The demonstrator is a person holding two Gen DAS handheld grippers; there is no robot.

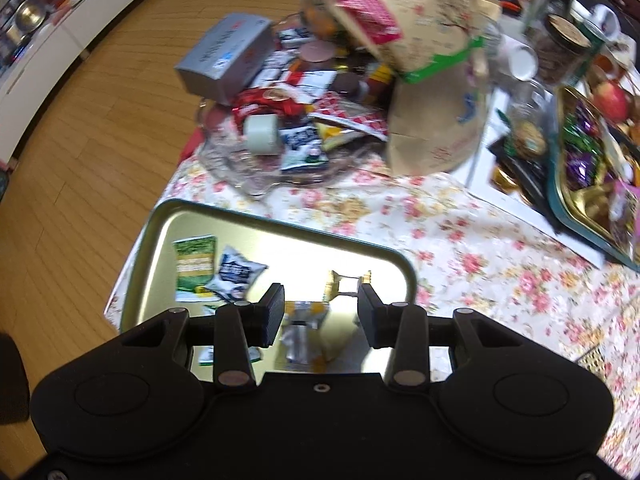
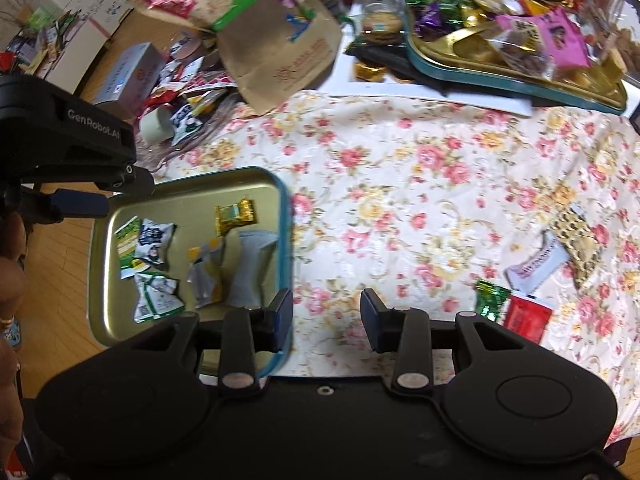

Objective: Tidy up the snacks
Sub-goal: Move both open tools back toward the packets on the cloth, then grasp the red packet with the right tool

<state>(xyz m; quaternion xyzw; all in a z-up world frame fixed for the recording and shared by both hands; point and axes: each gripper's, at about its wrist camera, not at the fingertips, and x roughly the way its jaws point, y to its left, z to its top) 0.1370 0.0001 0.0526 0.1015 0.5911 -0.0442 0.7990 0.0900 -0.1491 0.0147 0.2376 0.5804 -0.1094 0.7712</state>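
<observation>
My right claw [image 2: 326, 312] hangs released and empty over the cloth — the loose snacks [image 2: 524, 300] lie to its right, nearer it than my left claw [image 1: 320, 308], also released, over the tin tray [image 1: 168, 216].

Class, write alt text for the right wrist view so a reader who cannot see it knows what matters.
The open, empty right tongs hover over a floral tablecloth, beside a gold tray holding several wrapped snacks. More snack packets lie loose on the cloth to the right, and a brown paper bag stands behind.
</observation>
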